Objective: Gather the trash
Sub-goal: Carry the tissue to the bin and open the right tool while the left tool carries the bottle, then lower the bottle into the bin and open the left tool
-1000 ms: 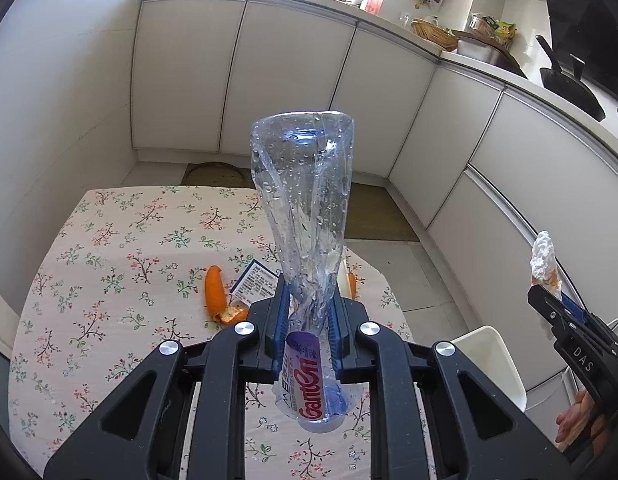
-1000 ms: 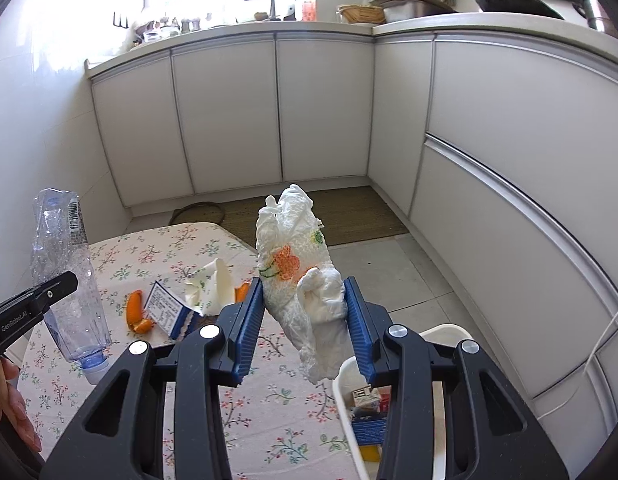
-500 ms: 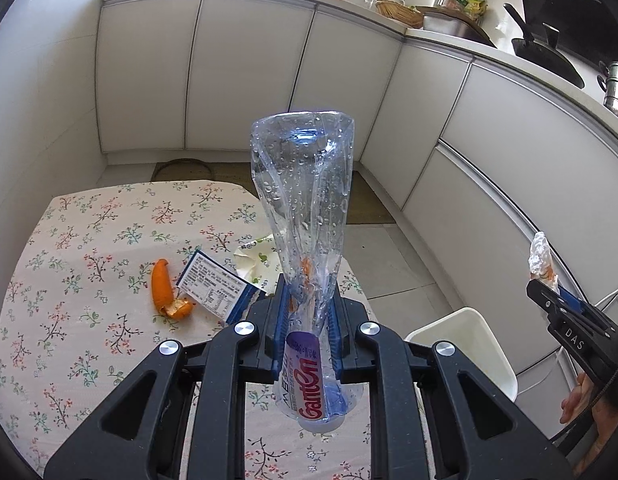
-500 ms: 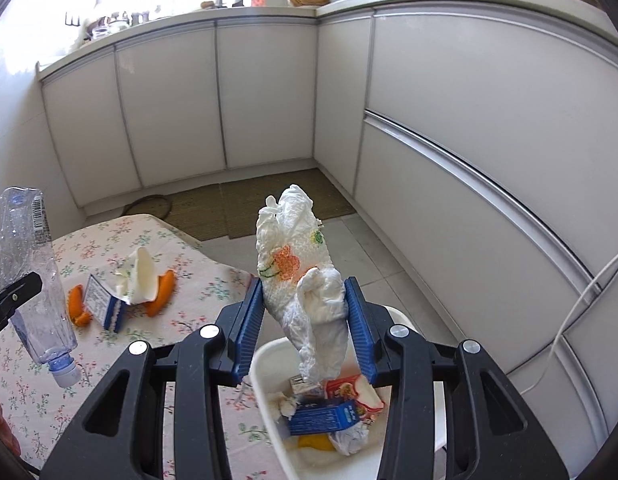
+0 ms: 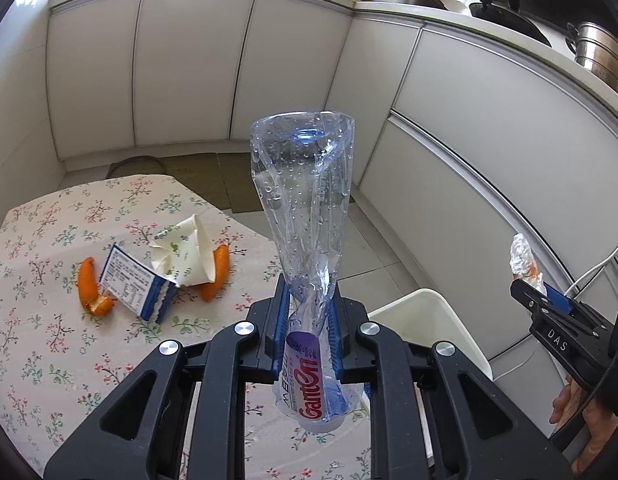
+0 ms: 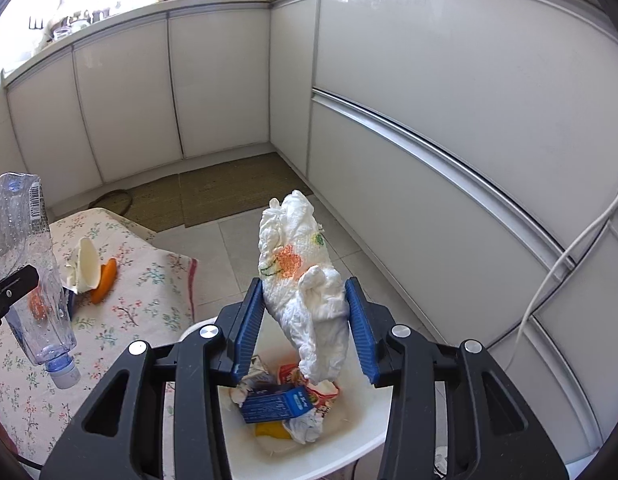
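Observation:
My left gripper is shut on a crushed clear plastic bottle, cap end down, held above the floral table's right edge. My right gripper is shut on a crumpled white paper towel with an orange print, which hangs over the white bin. The bin holds a blue carton and other scraps. In the left wrist view the bin stands beside the table, with the right gripper to its right. The bottle also shows at the left of the right wrist view.
On the table lie two orange peels, a blue-and-white wrapper and a crumpled white paper. White kitchen cabinets curve around a tiled floor with a brown mat. A white cable hangs at the right.
Both grippers have swung to the right with their loads. The bin has come under the paper towel, and the table's trash has slid to the left in both views.

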### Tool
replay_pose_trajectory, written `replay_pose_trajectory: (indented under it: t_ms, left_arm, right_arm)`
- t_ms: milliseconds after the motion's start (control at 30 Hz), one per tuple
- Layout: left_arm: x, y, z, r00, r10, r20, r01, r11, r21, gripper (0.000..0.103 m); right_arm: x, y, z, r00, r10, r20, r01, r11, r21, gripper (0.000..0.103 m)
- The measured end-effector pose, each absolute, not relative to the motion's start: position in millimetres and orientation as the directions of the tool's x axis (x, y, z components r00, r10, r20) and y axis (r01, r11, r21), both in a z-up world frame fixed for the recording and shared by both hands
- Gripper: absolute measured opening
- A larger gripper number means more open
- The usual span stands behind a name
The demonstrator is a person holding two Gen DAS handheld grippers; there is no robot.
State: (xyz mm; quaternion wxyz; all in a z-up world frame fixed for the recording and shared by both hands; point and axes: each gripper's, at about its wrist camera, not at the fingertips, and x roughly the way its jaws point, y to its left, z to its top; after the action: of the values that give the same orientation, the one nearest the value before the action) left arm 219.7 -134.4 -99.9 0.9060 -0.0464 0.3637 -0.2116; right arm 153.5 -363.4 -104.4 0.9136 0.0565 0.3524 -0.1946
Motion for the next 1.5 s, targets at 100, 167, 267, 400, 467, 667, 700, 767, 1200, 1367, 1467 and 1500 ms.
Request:
replay_pose_trajectory:
  t_ms: [100, 167, 267, 400, 467, 667, 700, 767, 1200, 1367, 1467, 1500]
  left_arm:
    - [218, -154, -104, 0.628, -0.441, -0.642, 0.377, 0.893, -0.245, 0.017]
    - [217, -166, -107, 0.610, -0.463, -0.643, 0.399, 0.881, -0.256, 0.017]
    - [216, -185, -111, 0.582, -0.495, -0.646, 0.433, 0.860, -0.270, 0.017]
    - [212, -208, -120, 0.555, -0.518, -0.651, 0.476, 0.840, -0.262, 0.017]
    - [213, -216, -124, 0.534, -0.535, -0.655, 0.492, 0.827, -0.274, 0.017]
    - [217, -236, -136, 0.470, -0.586, -0.660, 0.534, 0.784, -0.316, 0.019]
    - [216, -240, -137, 0.461, -0.592, -0.661, 0.543, 0.777, -0.317, 0.019]
    - [216, -246, -141, 0.444, -0.597, -0.669, 0.557, 0.768, -0.316, 0.021]
    - [214, -229, -126, 0.513, -0.542, -0.666, 0.494, 0.821, -0.287, 0.067]
    - [221, -212, -120, 0.552, -0.481, -0.681, 0.445, 0.861, -0.246, 0.067]
    - [229, -195, -118, 0.572, -0.444, -0.690, 0.412, 0.883, -0.227, 0.067]
    - [232, -188, -117, 0.575, -0.437, -0.691, 0.402, 0.887, -0.227, 0.067]
  right_arm:
    - [148, -377, -106, 0.665, -0.329, -0.670, 0.417, 0.908, -0.032, 0.061]
    - [142, -384, -105, 0.659, -0.359, -0.661, 0.448, 0.893, -0.039, 0.080]
    - [134, -399, -104, 0.644, -0.405, -0.649, 0.500, 0.865, -0.044, 0.092]
    - [128, -417, -108, 0.616, -0.431, -0.659, 0.538, 0.841, -0.047, 0.096]
    - [126, -423, -111, 0.604, -0.437, -0.667, 0.548, 0.835, -0.051, 0.096]
    - [123, -431, -113, 0.589, -0.449, -0.672, 0.558, 0.828, -0.064, 0.096]
    - [123, -431, -114, 0.587, -0.450, -0.673, 0.560, 0.826, -0.064, 0.096]
    - [123, -433, -114, 0.583, -0.451, -0.676, 0.565, 0.823, -0.062, 0.096]
    - [137, -409, -109, 0.594, -0.442, -0.672, 0.536, 0.841, -0.080, 0.096]
    - [147, -397, -105, 0.603, -0.434, -0.670, 0.530, 0.845, -0.070, 0.096]
    - [158, -383, -102, 0.614, -0.417, -0.670, 0.513, 0.856, -0.063, 0.096]
    - [162, -378, -102, 0.618, -0.411, -0.670, 0.504, 0.861, -0.063, 0.096]
